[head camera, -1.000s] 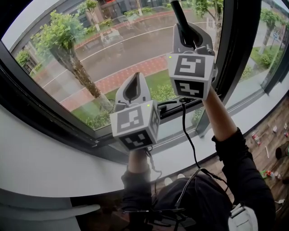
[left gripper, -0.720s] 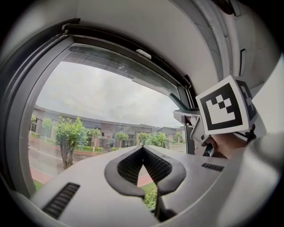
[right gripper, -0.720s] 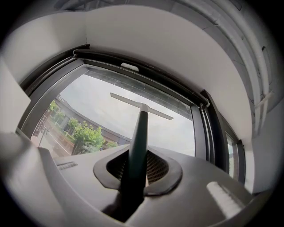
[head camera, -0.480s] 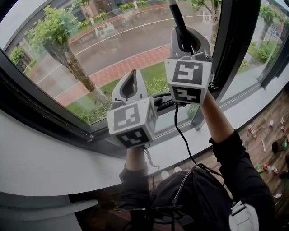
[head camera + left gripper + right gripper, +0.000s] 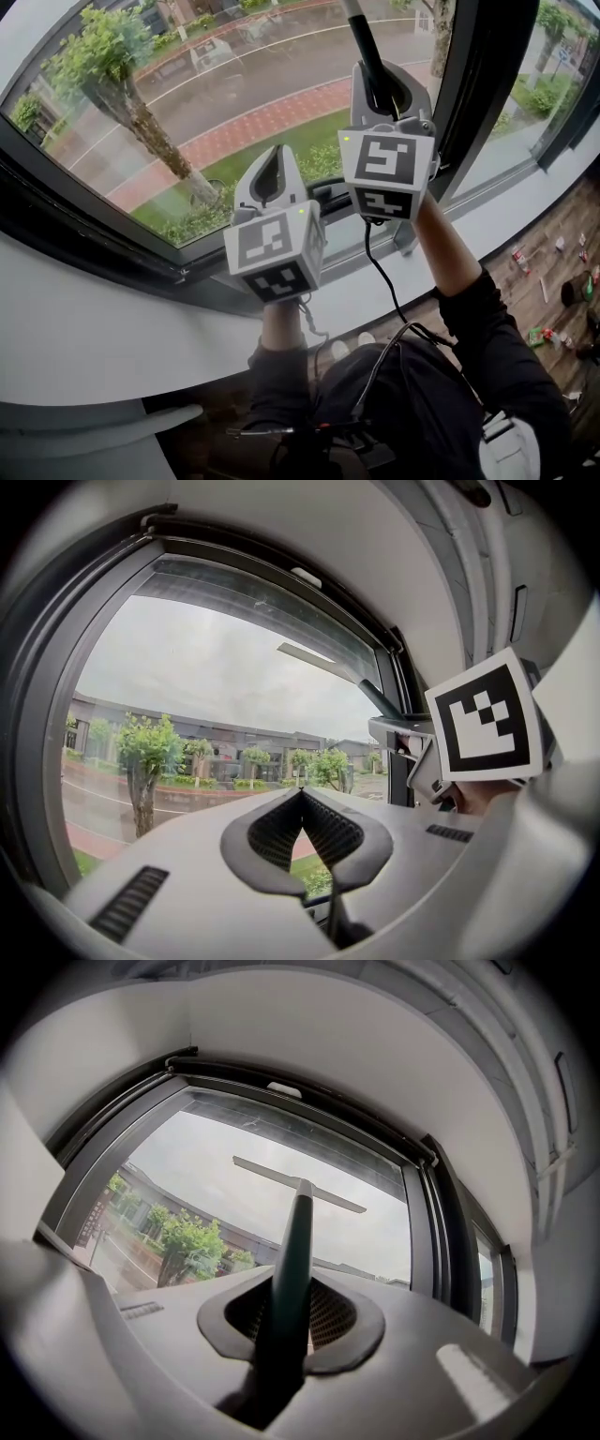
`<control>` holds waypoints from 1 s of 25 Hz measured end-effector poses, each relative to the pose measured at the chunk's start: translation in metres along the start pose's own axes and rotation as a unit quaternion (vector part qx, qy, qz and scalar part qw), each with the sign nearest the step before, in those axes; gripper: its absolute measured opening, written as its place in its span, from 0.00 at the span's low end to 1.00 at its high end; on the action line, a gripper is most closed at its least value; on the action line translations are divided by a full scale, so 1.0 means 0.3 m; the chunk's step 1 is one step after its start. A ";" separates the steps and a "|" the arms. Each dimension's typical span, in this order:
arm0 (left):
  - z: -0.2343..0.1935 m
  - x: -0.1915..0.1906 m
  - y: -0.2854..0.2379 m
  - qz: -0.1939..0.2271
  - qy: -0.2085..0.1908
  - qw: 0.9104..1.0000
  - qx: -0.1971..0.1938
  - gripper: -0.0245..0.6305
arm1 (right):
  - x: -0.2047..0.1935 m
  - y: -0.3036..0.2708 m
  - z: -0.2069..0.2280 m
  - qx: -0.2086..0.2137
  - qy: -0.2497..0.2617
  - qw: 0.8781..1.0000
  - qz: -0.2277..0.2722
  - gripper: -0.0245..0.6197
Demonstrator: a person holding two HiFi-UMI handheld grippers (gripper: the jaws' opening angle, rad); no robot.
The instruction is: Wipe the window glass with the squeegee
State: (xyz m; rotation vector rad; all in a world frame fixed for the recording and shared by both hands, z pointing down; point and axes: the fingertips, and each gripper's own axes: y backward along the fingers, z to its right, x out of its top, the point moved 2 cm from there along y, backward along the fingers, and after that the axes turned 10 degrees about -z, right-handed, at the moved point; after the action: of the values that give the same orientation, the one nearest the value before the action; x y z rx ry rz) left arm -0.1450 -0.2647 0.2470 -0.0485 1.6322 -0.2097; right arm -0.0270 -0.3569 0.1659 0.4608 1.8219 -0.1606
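Note:
My right gripper (image 5: 382, 82) is raised in front of the window glass (image 5: 234, 84) and is shut on the squeegee's dark green handle (image 5: 364, 42), which runs up out of the head view. In the right gripper view the handle (image 5: 292, 1260) passes between the jaws of that gripper (image 5: 291, 1309) up to the pale blade (image 5: 298, 1183), which lies across the upper glass (image 5: 216, 1194). My left gripper (image 5: 274, 176) hangs lower and to the left, shut with nothing in it (image 5: 300, 796). From the left gripper view the squeegee blade (image 5: 317, 659) shows high on the pane.
A dark vertical mullion (image 5: 473, 84) stands just right of the right gripper. The dark lower frame (image 5: 112, 239) and a white sill (image 5: 84, 328) run below. A black cable (image 5: 384, 281) hangs from the right gripper. Small items lie on the floor (image 5: 553, 272) at right.
The right gripper has come down the glass a little with the squeegee handle. The left gripper has sunk slightly toward the lower frame. Both stay shut.

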 end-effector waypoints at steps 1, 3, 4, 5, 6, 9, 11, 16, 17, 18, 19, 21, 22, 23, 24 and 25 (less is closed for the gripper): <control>-0.001 -0.008 -0.002 -0.003 0.000 1.000 0.000 0.04 | -0.008 0.001 -0.004 0.001 -0.001 1.000 -0.001 0.13; -0.004 -0.028 -0.003 -0.008 0.001 1.000 0.000 0.04 | -0.030 0.008 -0.012 0.002 -0.002 1.000 -0.004 0.13; -0.005 -0.038 -0.004 -0.011 0.003 1.000 0.000 0.04 | -0.041 0.011 -0.015 0.003 0.000 1.000 -0.006 0.13; -0.007 -0.046 -0.004 -0.014 0.004 1.000 0.001 0.04 | -0.051 0.013 -0.017 0.003 0.003 1.000 -0.009 0.13; -0.009 -0.054 -0.006 -0.017 0.005 1.000 0.001 0.04 | -0.059 0.014 -0.021 0.004 0.003 1.000 -0.012 0.13; -0.012 -0.076 -0.011 -0.026 0.005 1.000 0.003 0.04 | -0.080 0.019 -0.030 0.008 0.001 1.000 -0.019 0.13; -0.008 -0.093 -0.012 -0.032 0.004 0.999 0.002 0.04 | -0.098 0.026 -0.033 0.009 0.010 1.000 -0.024 0.13; -0.002 -0.145 -0.015 -0.046 0.011 0.999 -0.001 0.04 | -0.162 0.046 -0.051 0.013 0.011 0.999 -0.041 0.13; -0.002 -0.154 -0.016 -0.048 0.012 0.999 -0.002 0.04 | -0.174 0.050 -0.054 0.013 0.012 0.999 -0.044 0.13; -0.002 -0.162 -0.016 -0.050 0.012 0.999 -0.001 0.04 | -0.183 0.053 -0.056 0.014 0.012 0.999 -0.046 0.13; -0.002 -0.170 -0.017 -0.051 0.012 0.999 -0.001 0.04 | -0.192 0.056 -0.058 0.014 0.011 0.999 -0.047 0.13; -0.002 -0.184 -0.017 -0.053 0.013 0.999 -0.001 0.04 | -0.208 0.062 -0.063 0.017 0.009 0.999 -0.051 0.13; -0.003 -0.191 -0.017 -0.054 0.013 0.998 -0.001 0.04 | -0.217 0.066 -0.066 0.018 0.007 0.998 -0.055 0.13; -0.002 -0.199 -0.016 -0.057 0.015 0.998 -0.001 0.04 | -0.226 0.069 -0.069 0.019 0.006 0.998 -0.059 0.13; -0.002 -0.207 -0.015 -0.060 0.017 0.998 -0.002 0.04 | -0.235 0.072 -0.071 0.020 0.007 0.998 -0.061 0.13; -0.001 -0.215 -0.014 -0.063 0.019 0.998 -0.002 0.04 | -0.245 0.075 -0.073 0.021 0.010 0.998 -0.064 0.13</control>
State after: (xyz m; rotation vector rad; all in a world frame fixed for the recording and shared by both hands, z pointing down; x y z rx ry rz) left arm -0.1409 -0.2585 0.3112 -0.1514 1.6689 -0.3043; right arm -0.0206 -0.3458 0.2447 0.3760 1.8702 -0.2823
